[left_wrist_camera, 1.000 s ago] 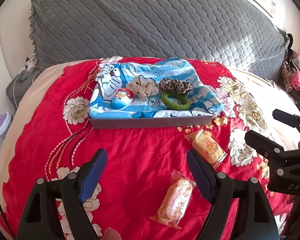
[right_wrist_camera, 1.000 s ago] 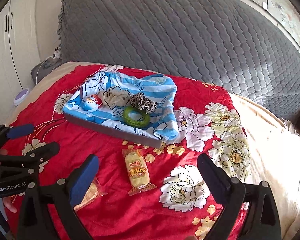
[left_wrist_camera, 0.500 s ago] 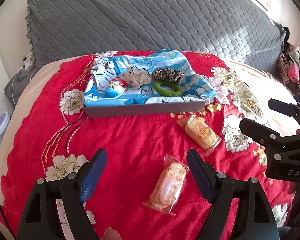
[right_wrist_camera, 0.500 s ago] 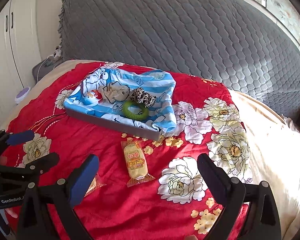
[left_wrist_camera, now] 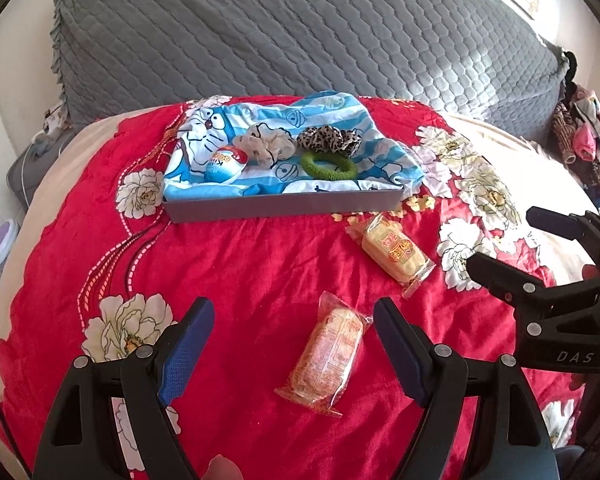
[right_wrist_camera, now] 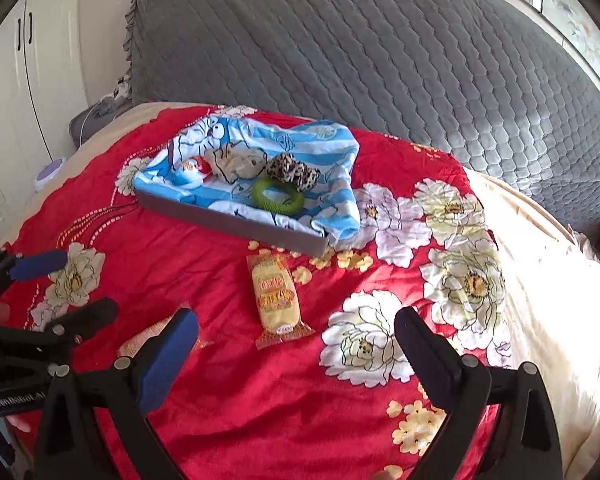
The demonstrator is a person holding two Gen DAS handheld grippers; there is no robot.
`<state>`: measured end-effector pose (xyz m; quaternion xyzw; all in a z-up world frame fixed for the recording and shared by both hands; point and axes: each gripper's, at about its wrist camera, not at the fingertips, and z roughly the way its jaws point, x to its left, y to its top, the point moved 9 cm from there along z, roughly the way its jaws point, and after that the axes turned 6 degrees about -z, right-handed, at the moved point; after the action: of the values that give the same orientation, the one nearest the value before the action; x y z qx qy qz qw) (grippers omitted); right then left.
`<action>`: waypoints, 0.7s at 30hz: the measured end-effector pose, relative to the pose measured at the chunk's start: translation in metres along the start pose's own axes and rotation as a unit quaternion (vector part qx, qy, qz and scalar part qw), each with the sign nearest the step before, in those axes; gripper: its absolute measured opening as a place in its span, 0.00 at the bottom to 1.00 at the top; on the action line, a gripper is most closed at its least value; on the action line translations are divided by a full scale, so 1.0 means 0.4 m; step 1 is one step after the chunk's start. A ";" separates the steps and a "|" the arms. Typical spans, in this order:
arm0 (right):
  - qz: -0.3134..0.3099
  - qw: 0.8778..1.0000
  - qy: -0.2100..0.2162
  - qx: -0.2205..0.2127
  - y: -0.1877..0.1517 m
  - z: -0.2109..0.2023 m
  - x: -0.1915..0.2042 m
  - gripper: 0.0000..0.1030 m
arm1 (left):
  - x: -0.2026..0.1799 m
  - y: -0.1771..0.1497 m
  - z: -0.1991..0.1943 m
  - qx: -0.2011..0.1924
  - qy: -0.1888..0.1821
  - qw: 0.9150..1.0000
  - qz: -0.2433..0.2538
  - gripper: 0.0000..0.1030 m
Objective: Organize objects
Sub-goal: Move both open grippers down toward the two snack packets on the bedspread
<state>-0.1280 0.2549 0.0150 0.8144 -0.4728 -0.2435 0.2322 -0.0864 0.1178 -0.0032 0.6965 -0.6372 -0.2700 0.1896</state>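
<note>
Left gripper (left_wrist_camera: 294, 318) spread wide, empty; right gripper (right_wrist_camera: 296, 332) likewise.

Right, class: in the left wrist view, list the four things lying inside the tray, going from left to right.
Toy egg → cream scrunchie → green ring → leopard scrunchie. The last two overlap closely, so their order is less sure. All lie on the blue cartoon cloth lining the tray.

Both tools were black plastic clamps. The left gripper (left_wrist_camera: 294, 322) had two angular arms studded with silver rivets and long fingers (left_wrist_camera: 186, 350) faced with textured blue pads. The right gripper (right_wrist_camera: 296, 338) matched it, and white lettering reading "DAS" marked its side in the left wrist view.
</note>
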 end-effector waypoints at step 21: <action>-0.005 1.000 0.004 0.026 -0.043 0.040 -0.018 0.96 | -0.016 -0.071 0.049 0.028 -0.002 1.000 0.014 0.80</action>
<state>-0.1296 0.2666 -0.0064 0.8231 -0.4743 -0.2295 0.2119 -0.0765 0.1289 -0.0348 0.6919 -0.6547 -0.2504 0.1729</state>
